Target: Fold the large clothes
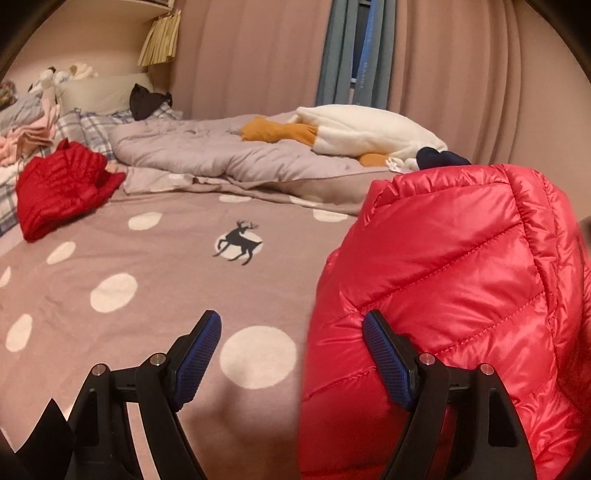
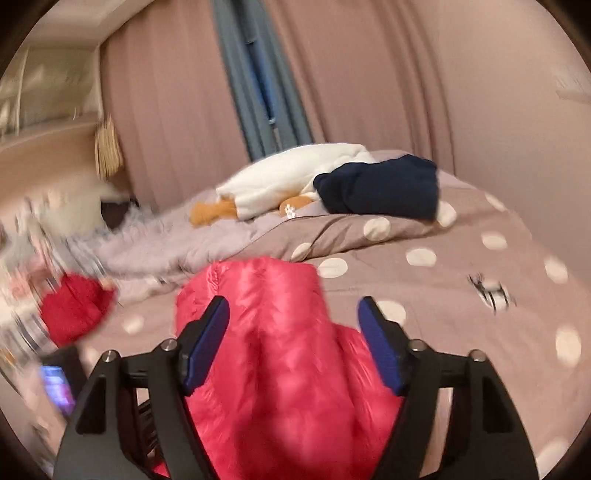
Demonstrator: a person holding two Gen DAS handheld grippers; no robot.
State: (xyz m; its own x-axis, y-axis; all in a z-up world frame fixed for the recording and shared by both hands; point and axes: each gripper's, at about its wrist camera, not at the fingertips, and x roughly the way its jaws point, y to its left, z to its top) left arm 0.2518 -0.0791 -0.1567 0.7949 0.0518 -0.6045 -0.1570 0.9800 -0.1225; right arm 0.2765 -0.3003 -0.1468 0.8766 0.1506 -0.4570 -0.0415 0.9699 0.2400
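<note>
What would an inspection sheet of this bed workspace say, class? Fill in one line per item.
Surface: bedspread, taupe with white dots, deer print.
Job's things: shiny red puffer jacket bunched up in front of both grippers; second red jacket crumpled far left.
Clutter: goose plush, navy garment, grey duvet, clothes pile.
Grippers: left gripper open; right gripper open astride jacket.
Cables: nothing seen.
Surroundings: pink curtains, shelf.
</note>
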